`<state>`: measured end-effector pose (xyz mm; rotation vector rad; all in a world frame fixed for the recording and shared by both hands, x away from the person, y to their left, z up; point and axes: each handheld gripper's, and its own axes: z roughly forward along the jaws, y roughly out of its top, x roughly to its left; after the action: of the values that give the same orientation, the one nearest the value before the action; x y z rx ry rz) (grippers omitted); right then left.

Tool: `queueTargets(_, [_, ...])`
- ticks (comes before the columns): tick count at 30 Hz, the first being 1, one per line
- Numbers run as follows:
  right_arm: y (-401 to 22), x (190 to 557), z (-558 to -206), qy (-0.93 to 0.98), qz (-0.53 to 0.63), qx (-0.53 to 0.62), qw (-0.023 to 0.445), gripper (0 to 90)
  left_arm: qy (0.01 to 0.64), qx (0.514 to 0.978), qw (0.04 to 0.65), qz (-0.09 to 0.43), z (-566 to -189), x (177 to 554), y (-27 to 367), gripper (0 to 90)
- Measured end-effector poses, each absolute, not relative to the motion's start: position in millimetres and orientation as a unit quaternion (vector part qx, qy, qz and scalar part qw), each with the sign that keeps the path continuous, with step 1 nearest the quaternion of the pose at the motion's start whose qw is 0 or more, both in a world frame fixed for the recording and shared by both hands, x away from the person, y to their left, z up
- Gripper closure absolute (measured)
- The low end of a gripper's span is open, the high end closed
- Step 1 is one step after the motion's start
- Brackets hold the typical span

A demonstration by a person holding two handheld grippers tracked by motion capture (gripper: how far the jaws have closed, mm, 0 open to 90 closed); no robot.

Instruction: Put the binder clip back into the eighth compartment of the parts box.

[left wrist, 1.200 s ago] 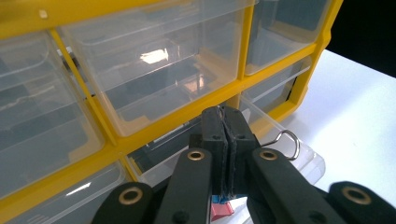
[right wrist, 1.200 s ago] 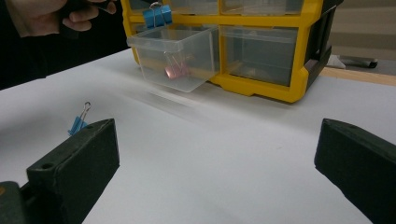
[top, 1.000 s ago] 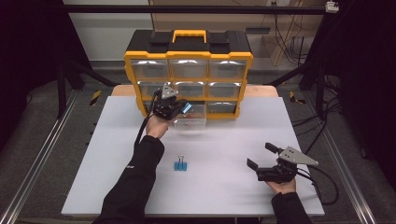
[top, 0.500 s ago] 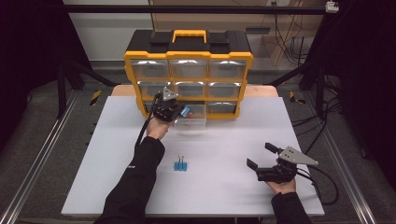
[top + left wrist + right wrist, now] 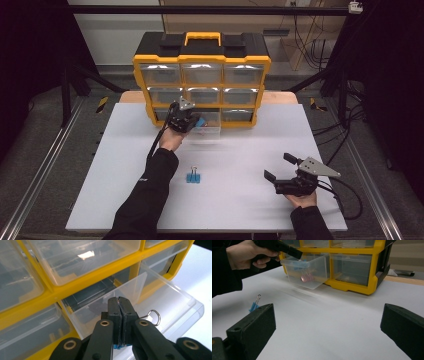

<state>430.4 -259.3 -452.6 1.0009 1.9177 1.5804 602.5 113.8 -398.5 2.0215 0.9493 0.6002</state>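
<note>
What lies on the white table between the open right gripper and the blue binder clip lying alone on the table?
Nothing: in the high view, the white table is bare between the right gripper and the blue binder clip.

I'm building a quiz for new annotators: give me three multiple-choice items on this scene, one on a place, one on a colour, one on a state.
1. Where does the left gripper hold its blue binder clip?
A. over the pulled-out clear drawer
B. on the organizer's handle
C. beside the right gripper

2. What colour is the organizer's frame?
A. red
B. yellow
C. green

3. How do the right gripper's fingers stand?
A. shut on a clip
B. shut on nothing
C. wide apart, nothing between them

Answers: 1 A, the left gripper view shows the clip's wire loop above the open drawer. 2 B, yellow bars run between the clear drawers. 3 C, the right gripper view shows bare table between the two fingers.
</note>
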Motion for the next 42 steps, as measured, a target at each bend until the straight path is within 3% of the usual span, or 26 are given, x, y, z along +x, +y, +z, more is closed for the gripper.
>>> queueTargets(7, [-259.1, 430.8, -452.9, 0.699, 0.573, 0.362, 0.228, 0.5, 0.376, 0.803, 0.398, 0.237, -398.8, 601.8, 111.1, 87.1])
queueTargets(11, [-258.9, 430.3, -452.4, 0.695, 0.576, 0.364, 0.228, 0.5, 0.375, 0.803, 0.396, 0.239, -393.9, 600.0, 114.6, 82.3])
queueTargets(16, [-257.9, 429.7, -452.2, 0.693, 0.580, 0.367, 0.222, 0.5, 0.388, 0.779, 0.428, 0.244, -380.8, 593.2, 122.2, 71.8])
queueTargets(18, [-260.2, 431.0, -452.9, 0.702, 0.567, 0.360, 0.238, 0.5, 0.389, 0.771, 0.443, 0.240, -373.8, 588.5, 127.1, 64.9])
queueTargets(22, [-258.5, 429.2, -451.6, 0.690, 0.582, 0.368, 0.223, 0.5, 0.386, 0.756, 0.473, 0.236, -360.7, 576.8, 135.8, 50.8])
queueTargets(42, [-259.4, 430.0, -452.4, 0.694, 0.577, 0.362, 0.233, 0.5, 0.329, 0.732, 0.550, 0.231, -333.5, 511.3, 166.0, 15.8])
